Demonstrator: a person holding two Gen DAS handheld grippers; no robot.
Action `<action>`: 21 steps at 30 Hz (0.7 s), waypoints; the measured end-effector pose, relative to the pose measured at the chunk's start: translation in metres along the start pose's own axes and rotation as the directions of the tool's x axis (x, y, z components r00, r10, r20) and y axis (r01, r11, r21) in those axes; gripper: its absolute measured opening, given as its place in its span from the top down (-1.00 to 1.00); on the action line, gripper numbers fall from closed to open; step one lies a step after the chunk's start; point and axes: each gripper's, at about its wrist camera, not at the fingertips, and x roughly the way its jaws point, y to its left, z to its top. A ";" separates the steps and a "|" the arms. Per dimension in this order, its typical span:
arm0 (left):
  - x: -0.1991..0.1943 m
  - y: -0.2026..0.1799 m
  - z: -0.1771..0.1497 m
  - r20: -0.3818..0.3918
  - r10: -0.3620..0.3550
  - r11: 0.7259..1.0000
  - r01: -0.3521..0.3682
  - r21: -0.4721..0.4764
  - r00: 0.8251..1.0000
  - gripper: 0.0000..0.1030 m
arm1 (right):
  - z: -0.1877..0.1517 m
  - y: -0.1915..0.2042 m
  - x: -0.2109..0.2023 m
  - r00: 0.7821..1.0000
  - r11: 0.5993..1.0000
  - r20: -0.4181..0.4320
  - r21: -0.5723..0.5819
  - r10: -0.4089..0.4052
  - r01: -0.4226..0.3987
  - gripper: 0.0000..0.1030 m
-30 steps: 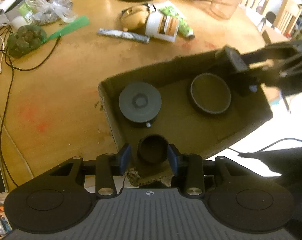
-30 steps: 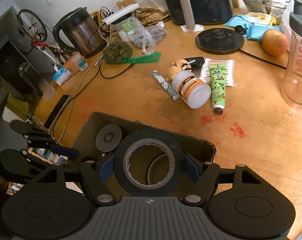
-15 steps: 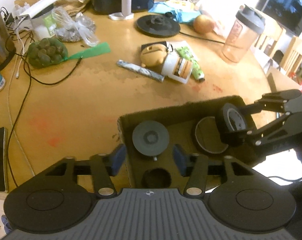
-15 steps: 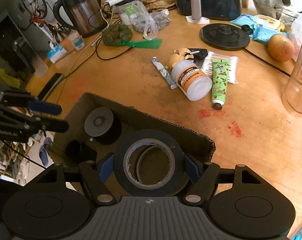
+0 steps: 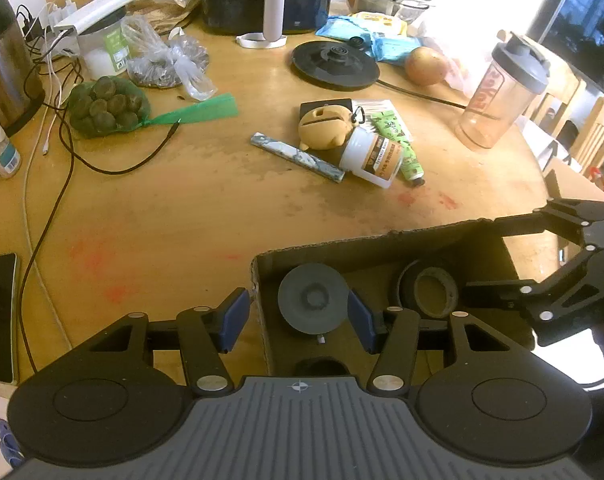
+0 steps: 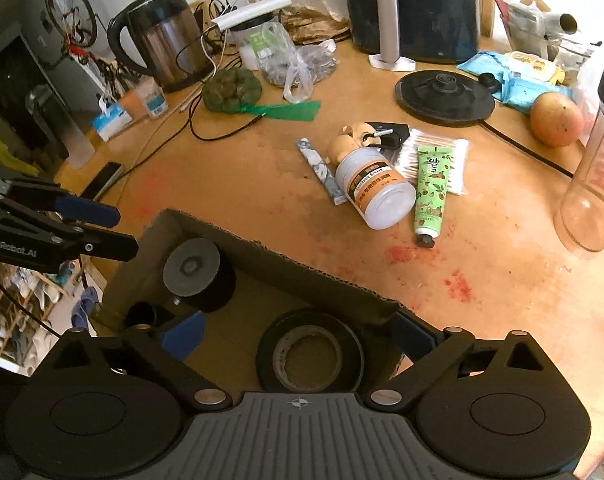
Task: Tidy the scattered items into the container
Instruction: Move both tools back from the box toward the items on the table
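Presently, both claws stand spread with nothing between their pads; the right claw [image 6: 297, 334] hangs over the near end of the cardboard box [image 6: 285, 258], its blue pads either side of a black tape roll [image 6: 310, 354] that lies flat on the box floor, touching neither pad; the left claw [image 5: 297, 320] straddles the box's left wall [image 5: 261, 308], one pad outside, one inside beside a grey disc-topped item [image 5: 313, 298]; a small dark cup [image 6: 141, 314] sits in the box's near-left corner. Outstanding on the bench [image 5: 181, 208], well apart from the box: a white bottle with orange label [image 6: 376, 192] on its side, a green tube [image 6: 432, 192] touching it, a yellow figurine [image 5: 328, 128], a patterned grey stick [image 5: 297, 157], and a pack of cotton swabs [image 6: 454, 160] under the tube.
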 end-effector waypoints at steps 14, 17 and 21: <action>0.005 -0.004 0.009 -0.008 0.002 1.000 -0.002 0.030 1.000 -0.04 | -0.002 -0.016 -0.013 0.997 0.995 0.074 0.097 0.019 -0.026 -1.00; 0.006 -0.003 0.009 -0.013 0.006 1.000 -0.006 0.031 1.000 -0.04 | -0.001 -0.019 -0.015 0.997 0.994 0.083 0.111 0.011 -0.020 -1.00; 0.007 -0.003 0.009 -0.020 0.008 1.000 -0.007 0.029 1.000 -0.04 | 0.000 -0.024 -0.017 0.996 0.992 0.094 0.128 0.008 -0.020 -1.00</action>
